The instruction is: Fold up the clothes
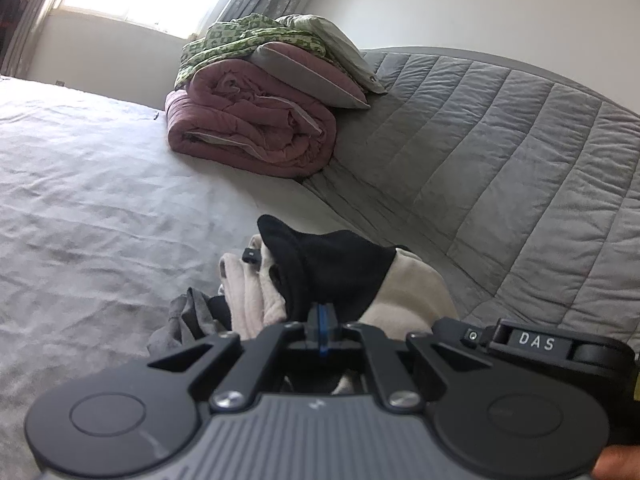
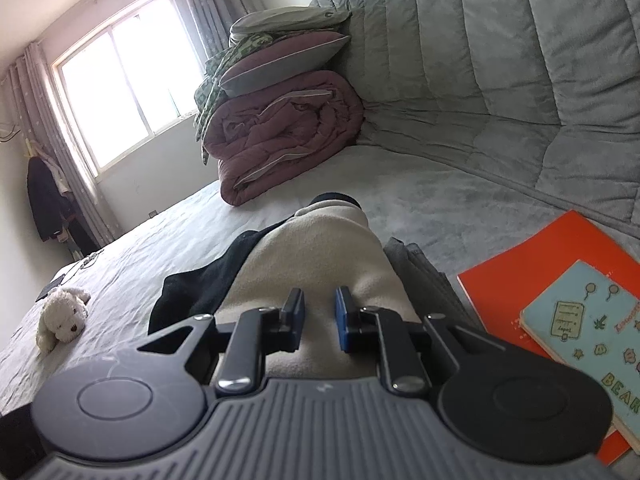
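Note:
A cream and black fleece garment (image 1: pixel 332 276) lies bunched on the bed just ahead of my left gripper (image 1: pixel 322 314). The left jaws are shut on its black part and hold it up a little. A grey garment (image 1: pixel 188 320) lies crumpled to the left of it. In the right wrist view the same cream and black garment (image 2: pixel 320 256) lies under my right gripper (image 2: pixel 320 308). The right jaws stand a little apart just over the cream fabric and hold nothing. A folded grey garment (image 2: pixel 420 268) lies on its right side.
A rolled pink quilt (image 2: pixel 280 140) with pillows and a green patterned blanket (image 1: pixel 248 40) stands against the grey quilted headboard (image 1: pixel 500 140). An orange book (image 2: pixel 540 264) and a light blue notebook (image 2: pixel 588 328) lie at right. A white plush dog (image 2: pixel 60 318) lies at left on the sheet (image 1: pixel 80 184).

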`<move>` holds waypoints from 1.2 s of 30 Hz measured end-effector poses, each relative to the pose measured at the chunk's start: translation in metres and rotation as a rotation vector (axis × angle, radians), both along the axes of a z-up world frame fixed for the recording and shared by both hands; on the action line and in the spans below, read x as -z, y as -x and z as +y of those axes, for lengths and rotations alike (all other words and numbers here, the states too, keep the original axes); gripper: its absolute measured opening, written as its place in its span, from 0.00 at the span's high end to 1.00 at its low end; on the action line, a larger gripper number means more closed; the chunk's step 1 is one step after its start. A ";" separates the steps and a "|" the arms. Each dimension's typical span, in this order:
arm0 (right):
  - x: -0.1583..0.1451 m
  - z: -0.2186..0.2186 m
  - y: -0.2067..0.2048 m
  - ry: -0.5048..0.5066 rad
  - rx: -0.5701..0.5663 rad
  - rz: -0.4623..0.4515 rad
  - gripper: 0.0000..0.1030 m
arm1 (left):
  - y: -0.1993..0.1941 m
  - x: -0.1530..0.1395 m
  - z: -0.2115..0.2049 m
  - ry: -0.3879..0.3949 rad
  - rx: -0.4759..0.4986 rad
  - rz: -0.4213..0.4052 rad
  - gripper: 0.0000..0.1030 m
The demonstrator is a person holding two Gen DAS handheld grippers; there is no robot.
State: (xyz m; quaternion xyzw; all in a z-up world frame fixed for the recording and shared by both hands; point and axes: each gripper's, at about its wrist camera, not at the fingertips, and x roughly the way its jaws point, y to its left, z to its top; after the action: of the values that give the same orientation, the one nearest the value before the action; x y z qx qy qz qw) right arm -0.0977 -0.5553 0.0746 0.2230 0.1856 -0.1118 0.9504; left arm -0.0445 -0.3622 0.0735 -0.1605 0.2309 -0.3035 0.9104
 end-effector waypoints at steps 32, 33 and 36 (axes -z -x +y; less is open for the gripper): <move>-0.010 0.013 -0.003 0.084 0.017 -0.001 0.70 | -0.030 -0.014 -0.004 0.000 0.036 -0.029 0.97; -0.011 0.013 -0.003 0.080 0.017 -0.007 0.70 | -0.030 -0.013 -0.003 0.006 0.034 -0.026 0.97; -0.015 0.011 0.001 0.062 0.032 -0.054 0.67 | -0.030 -0.012 -0.003 0.012 0.029 -0.019 0.97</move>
State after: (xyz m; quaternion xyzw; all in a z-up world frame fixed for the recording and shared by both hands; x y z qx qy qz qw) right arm -0.0990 -0.5441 0.0895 0.1994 0.1528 -0.1264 0.9596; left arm -0.0146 -0.3648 0.0859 -0.1598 0.2225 -0.3194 0.9072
